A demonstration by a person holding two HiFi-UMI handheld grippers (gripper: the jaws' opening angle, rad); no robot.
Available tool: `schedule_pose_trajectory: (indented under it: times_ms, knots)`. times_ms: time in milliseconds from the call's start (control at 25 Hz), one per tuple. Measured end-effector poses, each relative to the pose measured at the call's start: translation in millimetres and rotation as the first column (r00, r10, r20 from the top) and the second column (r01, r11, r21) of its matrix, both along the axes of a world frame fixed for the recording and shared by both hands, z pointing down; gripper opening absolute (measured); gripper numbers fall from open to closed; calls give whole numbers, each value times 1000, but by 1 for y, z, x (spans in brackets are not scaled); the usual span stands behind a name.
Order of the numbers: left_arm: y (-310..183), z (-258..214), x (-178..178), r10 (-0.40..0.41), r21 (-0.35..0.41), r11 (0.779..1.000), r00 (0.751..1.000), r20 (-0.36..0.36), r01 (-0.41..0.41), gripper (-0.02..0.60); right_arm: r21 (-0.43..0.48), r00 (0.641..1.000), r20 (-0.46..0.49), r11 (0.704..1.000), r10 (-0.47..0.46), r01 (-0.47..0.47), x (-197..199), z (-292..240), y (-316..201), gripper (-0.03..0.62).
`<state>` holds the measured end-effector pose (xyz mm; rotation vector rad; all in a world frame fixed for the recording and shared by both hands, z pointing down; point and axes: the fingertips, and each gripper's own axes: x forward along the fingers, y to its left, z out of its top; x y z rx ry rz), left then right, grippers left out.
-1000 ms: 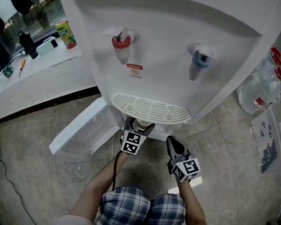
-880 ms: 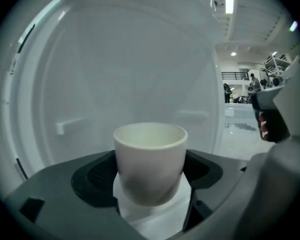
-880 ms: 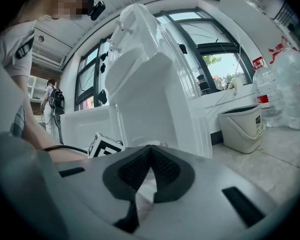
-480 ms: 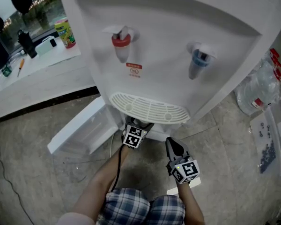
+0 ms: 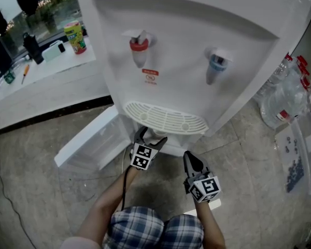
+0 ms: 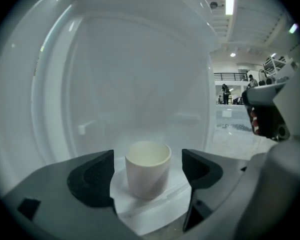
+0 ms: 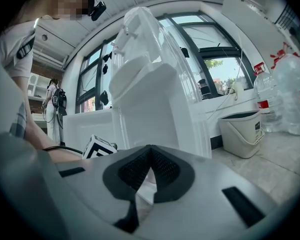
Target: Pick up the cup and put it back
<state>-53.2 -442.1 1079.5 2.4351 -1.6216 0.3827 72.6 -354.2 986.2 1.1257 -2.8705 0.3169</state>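
A small white cup (image 6: 148, 168) stands upright on a white shelf (image 6: 155, 209) inside the low cabinet of a white water dispenser (image 5: 197, 45). My left gripper (image 6: 147, 173) is open, with one black pad on each side of the cup and a small gap at both sides. In the head view this left gripper (image 5: 149, 138) reaches in under the drip tray (image 5: 166, 119), which hides most of the cup. My right gripper (image 5: 191, 158) hangs lower right, outside the cabinet. Its jaws (image 7: 149, 169) are shut with nothing between them.
The cabinet door (image 5: 90, 139) stands swung open to the left. Large water bottles (image 5: 287, 95) lie on the floor at the right. A bucket (image 7: 242, 131) stands by the wall. A counter (image 5: 41, 69) with a can and tools runs along the left.
My left gripper pushed a little deeper under the drip tray, then drew back slightly toward me. The right gripper has hardly moved.
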Motion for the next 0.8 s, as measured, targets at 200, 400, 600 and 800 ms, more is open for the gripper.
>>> schedule_pose_trajectory:
  times_ms: [200,400,600,800]
  knots:
    - [38,-48,-4,-3,79,997,996,-90,10,411,1,1000,9,1000,2,-2,3,-11,3,17]
    - [70,-79,-12,11,57,998,993,-114,-5,118,13,1000,7,1000,8,-8,10,-29,11,17]
    - [108,-157,-16,72,82,994,994,-85,-65,32,-7,998,23,999,53,-53,25,-77,28,17]
    - [141,-266,-17,128,112,987,985,-114,-116,26,-16,992,32,993,121,-120,48,-172,39,17]
